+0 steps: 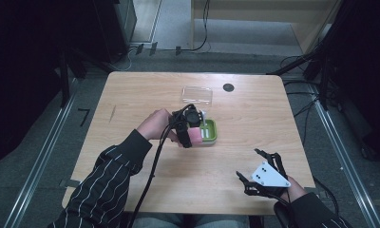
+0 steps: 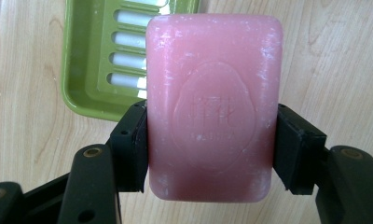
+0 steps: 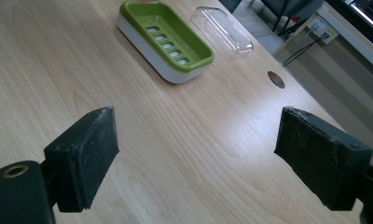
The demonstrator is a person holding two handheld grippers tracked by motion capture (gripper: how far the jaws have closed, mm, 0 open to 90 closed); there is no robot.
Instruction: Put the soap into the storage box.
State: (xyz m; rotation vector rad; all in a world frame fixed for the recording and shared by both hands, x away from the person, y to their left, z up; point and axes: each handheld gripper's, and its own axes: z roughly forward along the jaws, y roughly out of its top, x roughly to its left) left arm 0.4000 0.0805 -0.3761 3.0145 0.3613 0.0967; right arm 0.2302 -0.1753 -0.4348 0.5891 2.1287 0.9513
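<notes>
Item: pink rectangular soap bar held over green dish; risk of slip or missed seat.
Nearest, the right tool (image 1: pixel 256 167) rests at the near right edge of the pale wooden desk (image 1: pixel 145 90), jaws spread wide with nothing between them, well apart from the work. Mid-desk, the left tool (image 1: pixel 190 130) pinches the pink rectangular soap bar (image 2: pixel 214 107) by its two long sides, just beside and partly over the green slotted plastic soap dish on its white base (image 3: pixel 166 42). Judged hazards: the smooth bar could slide out of the pads; released off-centre, it could land on the dish rim and tip onto the desk. Beyond, the clear plastic lid (image 1: pixel 197 95) lies apart, unlikely to interfere.
</notes>
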